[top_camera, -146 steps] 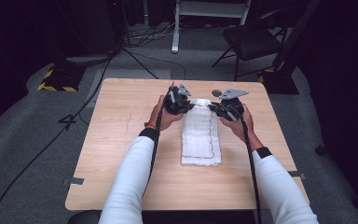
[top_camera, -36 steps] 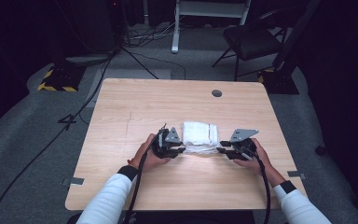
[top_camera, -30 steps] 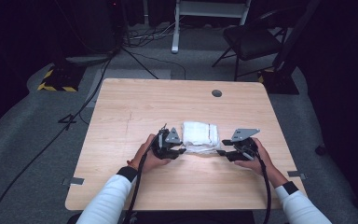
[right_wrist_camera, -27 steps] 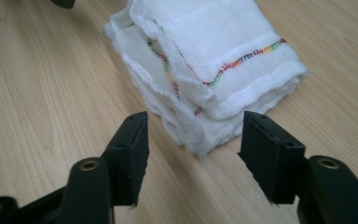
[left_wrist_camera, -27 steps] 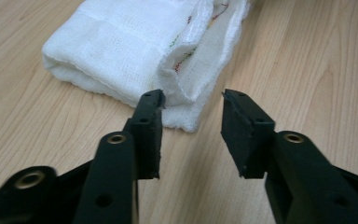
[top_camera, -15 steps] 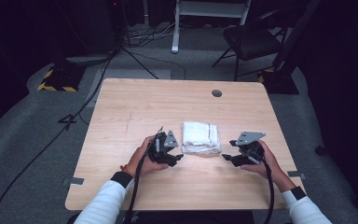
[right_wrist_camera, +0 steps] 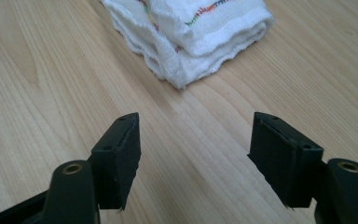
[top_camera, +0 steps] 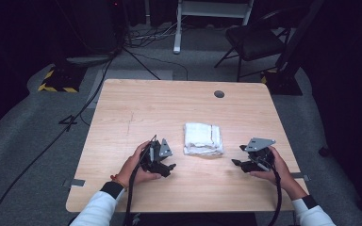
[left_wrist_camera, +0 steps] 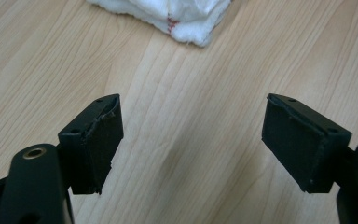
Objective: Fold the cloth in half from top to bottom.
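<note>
A folded white towel (top_camera: 203,139) is lying on the wooden surface (top_camera: 136,108) between the two tongs, apart from both. The left tongs (top_camera: 168,167) are standing wide, having just been opening, with nothing between the jaws. The right tongs (top_camera: 237,155) are also gaping wide and gripping nothing.

- The folded towel (top_camera: 203,139) lay on the table (top_camera: 136,108), just past its centre toward six o'clock
- The left gripper (top_camera: 166,168) sat at the towel's eight o'clock, apart from it
- The right gripper (top_camera: 236,159) sat at four o'clock, also apart
</note>
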